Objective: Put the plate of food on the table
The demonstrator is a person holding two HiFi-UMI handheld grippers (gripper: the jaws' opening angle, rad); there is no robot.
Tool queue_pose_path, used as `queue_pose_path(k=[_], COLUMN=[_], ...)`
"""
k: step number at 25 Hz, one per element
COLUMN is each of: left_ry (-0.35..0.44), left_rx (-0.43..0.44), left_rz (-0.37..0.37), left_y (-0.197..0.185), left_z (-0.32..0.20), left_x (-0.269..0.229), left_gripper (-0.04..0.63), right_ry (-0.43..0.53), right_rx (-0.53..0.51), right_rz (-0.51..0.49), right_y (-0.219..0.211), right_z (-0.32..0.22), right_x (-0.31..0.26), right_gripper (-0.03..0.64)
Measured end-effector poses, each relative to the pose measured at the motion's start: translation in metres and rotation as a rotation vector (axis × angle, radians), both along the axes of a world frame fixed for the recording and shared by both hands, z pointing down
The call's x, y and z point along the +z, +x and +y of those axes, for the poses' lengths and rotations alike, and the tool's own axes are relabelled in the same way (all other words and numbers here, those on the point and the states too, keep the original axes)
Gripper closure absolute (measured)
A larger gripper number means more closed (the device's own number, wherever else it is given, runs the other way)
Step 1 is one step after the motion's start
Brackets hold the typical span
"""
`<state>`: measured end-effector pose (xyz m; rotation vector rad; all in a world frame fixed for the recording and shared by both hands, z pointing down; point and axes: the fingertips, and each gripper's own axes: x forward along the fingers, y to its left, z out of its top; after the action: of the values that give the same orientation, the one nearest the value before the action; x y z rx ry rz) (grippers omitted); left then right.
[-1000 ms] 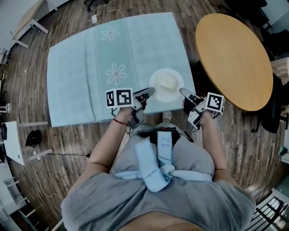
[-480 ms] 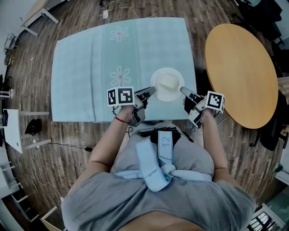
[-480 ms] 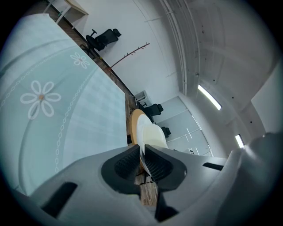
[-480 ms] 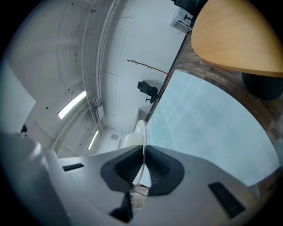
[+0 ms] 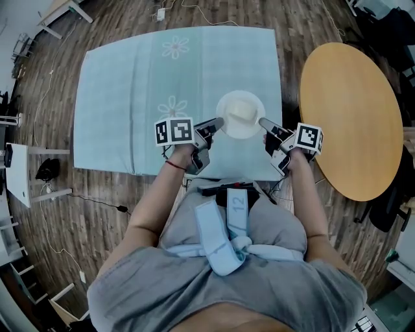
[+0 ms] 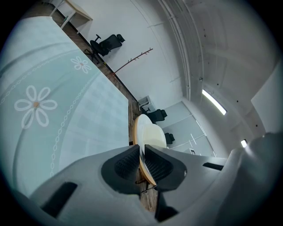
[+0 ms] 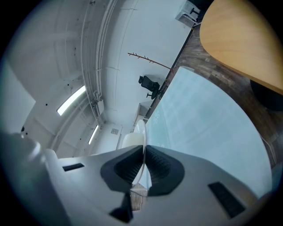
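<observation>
A white plate (image 5: 240, 115) with a pale lump of food (image 5: 242, 113) on it hangs over the near right part of the table with the light blue flowered cloth (image 5: 130, 91). My left gripper (image 5: 217, 122) is shut on the plate's left rim and my right gripper (image 5: 262, 122) is shut on its right rim. In the left gripper view the plate (image 6: 148, 132) shows edge-on between the jaws of the left gripper (image 6: 142, 160). In the right gripper view the plate's rim (image 7: 140, 132) is pinched in the right gripper (image 7: 144, 164).
A round wooden table (image 5: 353, 117) stands to the right, close to the clothed table's right edge. Wooden floor (image 5: 97, 207) surrounds both. A white shelf (image 5: 16, 175) stands at the left. Cables (image 5: 188, 6) lie on the floor beyond the far edge.
Both grippers have carried the plate forward, so it now sits further in over the cloth from the near edge. The grip on both rims is unchanged.
</observation>
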<state>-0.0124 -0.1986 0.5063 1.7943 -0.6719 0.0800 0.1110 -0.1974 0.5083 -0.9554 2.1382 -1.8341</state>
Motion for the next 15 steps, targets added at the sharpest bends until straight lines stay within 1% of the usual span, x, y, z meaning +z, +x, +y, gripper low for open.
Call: queue_pose_path(k=[5, 11, 15], left_ry=[-0.019, -0.021, -0.030], left_rx=[-0.039, -0.073, -0.072], left_rz=[-0.001, 0.009, 0.016], left_y=[0.002, 0.000, 0.001], left_z=[-0.032, -0.042, -0.047], left_x=[0.009, 0.012, 0.017], left_gripper=[0.551, 0.549, 0.550], right_ry=[-0.008, -0.010, -0.016], right_rx=[-0.038, -0.070, -0.068], right_rz=[0.011, 0.016, 0.023], right_y=[0.002, -0.002, -0.001], right_z=[-0.036, -0.048, -0.054], right_x=[0.007, 0.006, 0.011], right_gripper=[0.577, 0.577, 0.577])
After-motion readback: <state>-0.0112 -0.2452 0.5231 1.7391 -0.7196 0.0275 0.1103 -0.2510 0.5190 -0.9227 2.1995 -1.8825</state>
